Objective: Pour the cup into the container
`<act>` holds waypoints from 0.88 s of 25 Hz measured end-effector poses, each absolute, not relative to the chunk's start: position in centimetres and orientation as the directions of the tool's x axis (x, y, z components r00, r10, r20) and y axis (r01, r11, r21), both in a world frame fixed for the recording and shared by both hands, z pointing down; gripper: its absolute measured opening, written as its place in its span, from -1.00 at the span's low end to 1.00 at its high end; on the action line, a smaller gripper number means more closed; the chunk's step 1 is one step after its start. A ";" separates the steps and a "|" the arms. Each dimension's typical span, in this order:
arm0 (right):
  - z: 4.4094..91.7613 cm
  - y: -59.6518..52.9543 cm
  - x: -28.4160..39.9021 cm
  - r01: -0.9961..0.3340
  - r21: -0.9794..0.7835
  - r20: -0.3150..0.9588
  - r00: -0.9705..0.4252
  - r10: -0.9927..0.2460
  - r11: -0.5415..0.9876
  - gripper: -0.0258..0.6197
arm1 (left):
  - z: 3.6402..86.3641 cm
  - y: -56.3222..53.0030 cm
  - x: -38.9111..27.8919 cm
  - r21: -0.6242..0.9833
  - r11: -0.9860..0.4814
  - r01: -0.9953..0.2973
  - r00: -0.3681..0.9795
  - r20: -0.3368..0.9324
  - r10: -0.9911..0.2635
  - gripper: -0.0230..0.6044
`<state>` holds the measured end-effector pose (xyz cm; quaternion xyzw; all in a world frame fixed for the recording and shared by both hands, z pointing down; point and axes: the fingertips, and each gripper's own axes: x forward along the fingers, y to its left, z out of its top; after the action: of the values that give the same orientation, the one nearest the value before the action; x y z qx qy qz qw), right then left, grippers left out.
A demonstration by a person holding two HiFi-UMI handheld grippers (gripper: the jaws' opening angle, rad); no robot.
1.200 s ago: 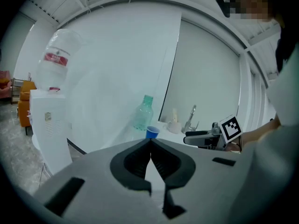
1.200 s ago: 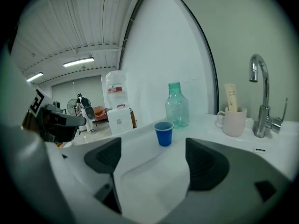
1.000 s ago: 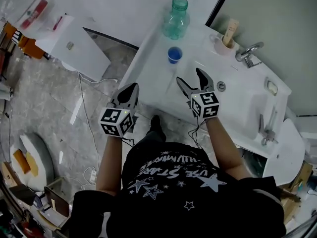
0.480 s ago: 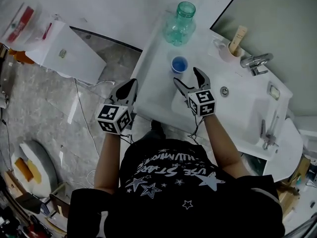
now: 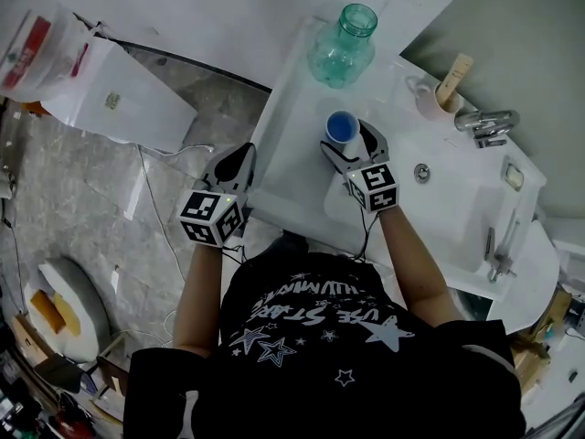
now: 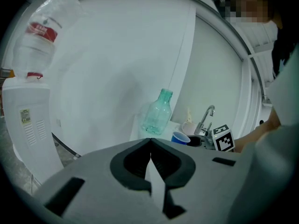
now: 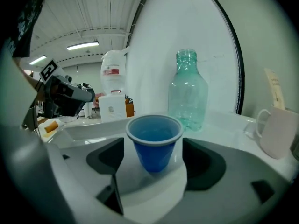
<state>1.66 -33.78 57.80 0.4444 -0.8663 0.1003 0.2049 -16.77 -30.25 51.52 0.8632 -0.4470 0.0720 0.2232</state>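
Note:
A blue cup [image 5: 342,126] holding liquid stands on the white counter [image 5: 292,154] by the sink. Just behind it is the container, an uncapped green-tinted plastic bottle [image 5: 344,44]. My right gripper [image 5: 348,142] is open with its jaws on either side of the cup. In the right gripper view the cup [image 7: 154,141] stands between the pads with a gap on both sides, and the bottle [image 7: 188,97] rises behind it. My left gripper [image 5: 234,165] is shut and empty, at the counter's left edge. In the left gripper view the bottle [image 6: 156,113] and cup [image 6: 180,137] lie ahead to the right.
A pale mug [image 5: 430,99] with a stick in it and a faucet [image 5: 489,122] sit at the back right, by the sink basin [image 5: 439,199]. A white water dispenser [image 5: 119,85] stands on the floor to the left. Cables run across the tiled floor [image 5: 155,218].
Both grippers have moved forward toward the counter. The right gripper has come up to the blue cup, so the cup now stands between its open jaws.

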 end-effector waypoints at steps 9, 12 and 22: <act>58.3 -35.0 1.0 -0.797 0.018 0.431 -0.538 -0.724 0.603 0.15 | 52.3 -31.2 -17.3 0.326 -0.499 -0.803 0.593 0.343 -0.729 -0.89; 58.1 -35.2 0.8 -0.794 0.020 0.418 -0.545 -0.727 0.607 0.07 | 52.6 -31.4 -17.5 0.330 -0.497 -0.803 0.593 0.347 -0.727 -0.89; 57.8 -35.4 0.8 -0.802 -0.001 0.413 -0.544 -0.731 0.597 0.02 | 52.7 -32.0 -16.3 0.337 -0.519 -0.785 0.616 0.342 -0.709 -0.89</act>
<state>0.77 -35.37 57.77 0.4388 -0.8734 0.0953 0.1886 -16.33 -31.98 52.74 0.8678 -0.4305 0.0810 0.2344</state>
